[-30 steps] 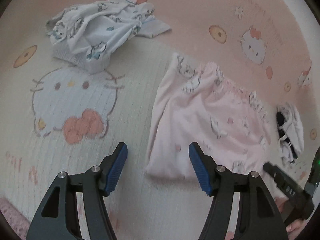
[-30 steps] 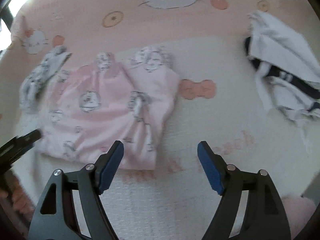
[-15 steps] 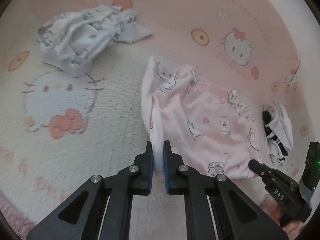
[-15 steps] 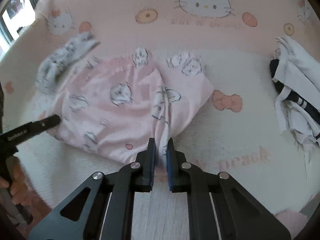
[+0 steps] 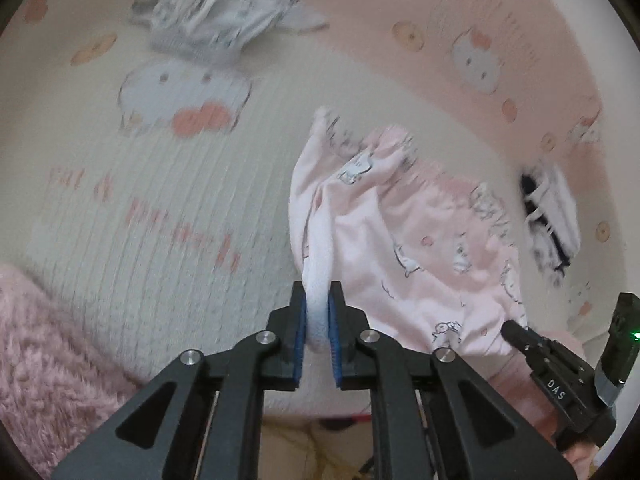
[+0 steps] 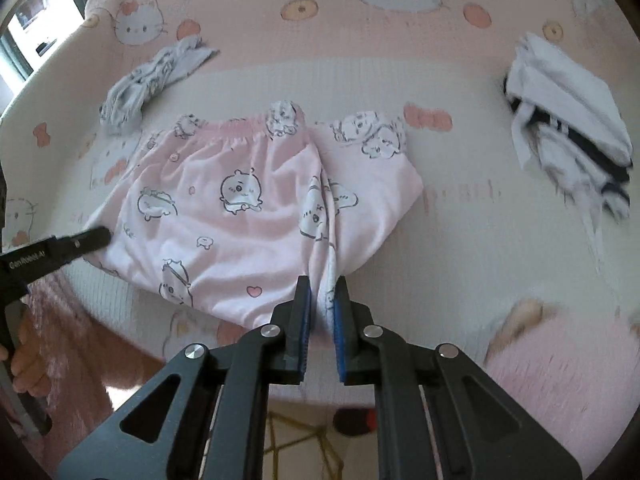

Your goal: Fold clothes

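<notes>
Pink cartoon-print shorts (image 6: 240, 216) lie on the Hello Kitty bed cover (image 6: 460, 240), waistband away from me. My right gripper (image 6: 322, 304) is shut on the near hem of the shorts at their right side. My left gripper (image 5: 317, 312) is shut on the left corner of the shorts (image 5: 420, 248), holding it raised off the cover. The left gripper also shows at the left edge of the right wrist view (image 6: 92, 238), and the right gripper at the lower right of the left wrist view (image 5: 516, 330).
A crumpled grey-white printed garment (image 5: 224, 32) (image 6: 152, 76) lies at the back left. A white and black garment (image 6: 572, 120) (image 5: 552, 220) lies at the right. A fuzzy pink blanket (image 5: 52, 360) hangs at the near bed edge, floor below.
Both grippers went from open above the shorts to shut on their near edge. Since half a second ago they have pulled the shorts toward the bed's near edge, lifting the cloth.
</notes>
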A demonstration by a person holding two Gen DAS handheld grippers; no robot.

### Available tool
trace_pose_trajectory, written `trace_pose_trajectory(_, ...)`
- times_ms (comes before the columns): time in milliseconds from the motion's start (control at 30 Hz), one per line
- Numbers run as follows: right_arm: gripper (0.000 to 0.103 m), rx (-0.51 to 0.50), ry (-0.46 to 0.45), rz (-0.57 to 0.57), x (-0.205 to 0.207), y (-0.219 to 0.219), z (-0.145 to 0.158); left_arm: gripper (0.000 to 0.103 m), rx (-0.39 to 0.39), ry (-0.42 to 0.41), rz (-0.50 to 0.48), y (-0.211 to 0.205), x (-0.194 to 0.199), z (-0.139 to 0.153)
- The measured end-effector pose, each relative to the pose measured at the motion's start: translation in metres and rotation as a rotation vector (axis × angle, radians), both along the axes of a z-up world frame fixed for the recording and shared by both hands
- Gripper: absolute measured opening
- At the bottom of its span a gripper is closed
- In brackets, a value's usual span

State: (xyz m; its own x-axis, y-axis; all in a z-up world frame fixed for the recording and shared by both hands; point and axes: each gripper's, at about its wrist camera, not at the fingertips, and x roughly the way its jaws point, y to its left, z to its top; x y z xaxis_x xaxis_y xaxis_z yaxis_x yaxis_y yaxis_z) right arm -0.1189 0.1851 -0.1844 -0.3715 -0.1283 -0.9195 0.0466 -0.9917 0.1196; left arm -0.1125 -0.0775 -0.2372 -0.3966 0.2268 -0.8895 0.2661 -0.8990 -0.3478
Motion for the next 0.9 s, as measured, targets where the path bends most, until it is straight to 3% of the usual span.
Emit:
trace_pose_trajectory(67,0.021,0.015,0.004,-0.024,0.0,0.0,-0.001,0.013,-0.03,0.034,0.002,-0.001,0.002,0.007)
trace_pose_trajectory(133,0.044,0.013,0.037,-0.078,0.0,0.007,0.002,0.014,-0.041,0.132,-0.008,0.001,0.006,0.022)
trace_pose_trajectory(167,0.047,-0.005,0.05,-0.11,0.001,0.013,0.004,0.02,-0.031,0.182,-0.035,0.006,0.007,0.029)
trace_pose_trajectory(233,0.071,-0.064,0.053,-0.168,0.003,0.027,0.003,0.032,-0.002,0.22,-0.1,0.017,0.005,0.031)
trace_pose_trajectory(267,0.075,-0.097,0.034,-0.182,0.002,0.032,-0.001,0.032,0.01,0.217,-0.138,0.025,0.003,0.027)
trace_pose_trajectory(367,0.074,-0.151,-0.056,-0.204,-0.009,0.036,-0.023,0.032,-0.029,0.14,-0.202,0.042,-0.005,0.008)
trace_pose_trajectory(433,0.074,-0.127,-0.095,-0.192,-0.015,0.03,-0.036,0.032,-0.08,0.073,-0.22,0.049,-0.011,-0.006)
trace_pose_trajectory(567,0.068,0.089,-0.08,-0.089,-0.014,0.007,-0.037,0.031,-0.146,-0.001,-0.188,0.036,-0.009,-0.014)
trace_pose_trajectory(667,0.07,0.097,-0.083,-0.147,-0.01,0.017,-0.032,0.031,-0.18,-0.004,-0.154,0.021,-0.004,-0.01)
trace_pose_trajectory(800,0.072,0.0,-0.073,-0.181,-0.01,0.026,-0.027,0.031,-0.175,0.042,-0.139,0.018,0.0,-0.001)
trace_pose_trajectory(900,0.072,-0.069,-0.12,-0.163,-0.011,0.022,-0.036,0.031,-0.169,0.082,-0.156,0.025,-0.001,0.004)
